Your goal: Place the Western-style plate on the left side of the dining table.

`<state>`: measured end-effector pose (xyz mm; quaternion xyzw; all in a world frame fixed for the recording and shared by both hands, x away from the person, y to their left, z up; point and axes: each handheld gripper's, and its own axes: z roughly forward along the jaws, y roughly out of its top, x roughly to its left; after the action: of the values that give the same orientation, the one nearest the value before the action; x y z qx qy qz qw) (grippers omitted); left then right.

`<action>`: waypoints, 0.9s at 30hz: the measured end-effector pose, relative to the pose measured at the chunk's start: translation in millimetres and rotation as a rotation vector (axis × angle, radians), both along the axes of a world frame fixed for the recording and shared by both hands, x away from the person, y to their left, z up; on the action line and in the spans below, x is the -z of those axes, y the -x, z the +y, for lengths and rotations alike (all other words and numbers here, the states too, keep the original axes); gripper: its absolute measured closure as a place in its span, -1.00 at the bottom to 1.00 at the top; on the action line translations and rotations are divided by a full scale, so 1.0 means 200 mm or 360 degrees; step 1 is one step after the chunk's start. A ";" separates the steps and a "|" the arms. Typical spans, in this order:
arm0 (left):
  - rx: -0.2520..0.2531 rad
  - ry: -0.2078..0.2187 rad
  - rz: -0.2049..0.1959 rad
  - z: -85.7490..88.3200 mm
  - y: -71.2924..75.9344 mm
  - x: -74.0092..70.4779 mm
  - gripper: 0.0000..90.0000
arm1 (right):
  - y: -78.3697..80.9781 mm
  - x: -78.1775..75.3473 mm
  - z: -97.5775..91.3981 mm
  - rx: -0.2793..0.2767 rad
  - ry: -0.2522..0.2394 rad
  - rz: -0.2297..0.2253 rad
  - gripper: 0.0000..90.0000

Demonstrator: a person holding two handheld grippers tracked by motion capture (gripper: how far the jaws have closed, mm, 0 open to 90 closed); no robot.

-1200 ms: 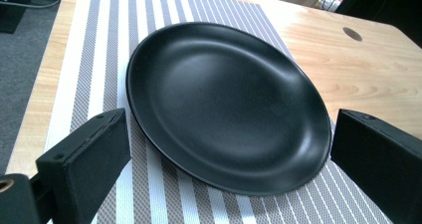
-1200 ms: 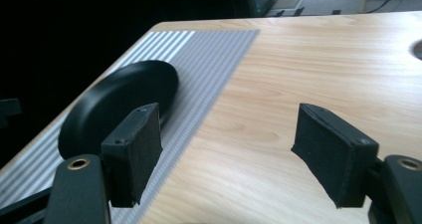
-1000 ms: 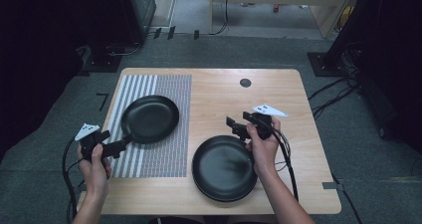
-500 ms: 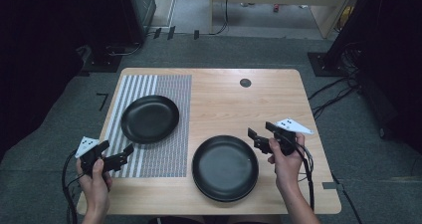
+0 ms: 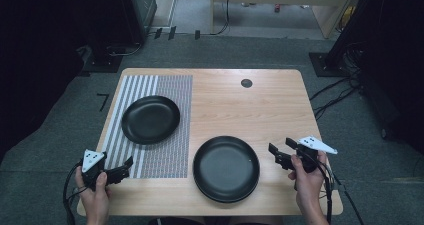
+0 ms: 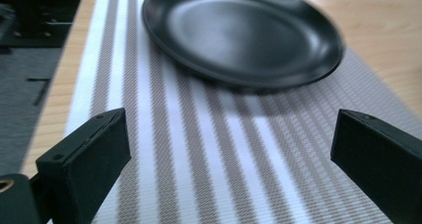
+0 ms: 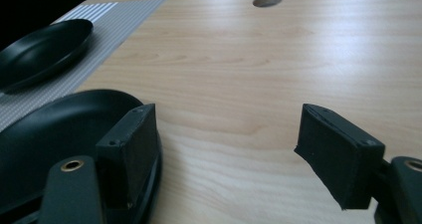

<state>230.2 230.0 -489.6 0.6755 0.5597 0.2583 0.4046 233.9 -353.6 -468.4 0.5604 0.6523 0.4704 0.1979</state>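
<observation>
Table [image 5: 280, 100]: light wood, with a small dark round hole [image 5: 246, 83] near its far edge, at about 1 o'clock from the table centre.
Striped mat [image 5: 165, 150]: grey and white, covering the left part of the table; in the left gripper view its far end is hidden behind the plate.
Smaller black plate [image 5: 150, 119]: lies on the mat, at about 10 o'clock from the table centre; in the left gripper view its top edge is cut off and the rim is a little blurred.
Larger black plate [image 5: 226, 168]: lies on bare wood at about 6 o'clock, close to the near edge; in the right gripper view only a part is seen, behind the left jaw.
Left gripper [image 5: 126, 165]: held over the near left corner of the mat, at 7 o'clock; jaws wide apart, holding nothing.
Right gripper [image 5: 280, 149]: at about 4 o'clock, just right of the larger plate, apart from it; jaws spread wide, empty.
Hands: left hand [image 5: 92, 192] and right hand [image 5: 306, 177] come from the bottom edge, forearms cut off.
</observation>
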 end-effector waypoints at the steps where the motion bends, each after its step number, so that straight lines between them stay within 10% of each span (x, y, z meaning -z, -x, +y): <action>1: -0.0011 -0.0004 -0.0002 0.01 0.00 0.01 -0.96 | 0.01 0.02 -0.03 0.0006 0.0000 0.0010 -0.48; 9: -0.0030 -0.0048 0.0023 0.06 0.02 0.06 -0.96 | 0.09 0.12 -0.18 0.0134 0.0115 0.0042 -0.48; 18: -0.0028 -0.0161 0.0079 0.07 0.00 0.11 -0.96 | 0.14 0.18 -0.36 0.0314 0.0075 0.0139 -0.49; 27: -0.0007 -0.0234 0.0124 0.05 -0.01 0.13 -0.96 | 0.15 0.23 -0.40 0.0382 0.0253 0.0240 -0.49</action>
<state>231.7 239.5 -515.8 0.7117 0.5561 0.2731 0.3312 204.9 -432.6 -515.1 0.6506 0.6289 0.3469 0.2468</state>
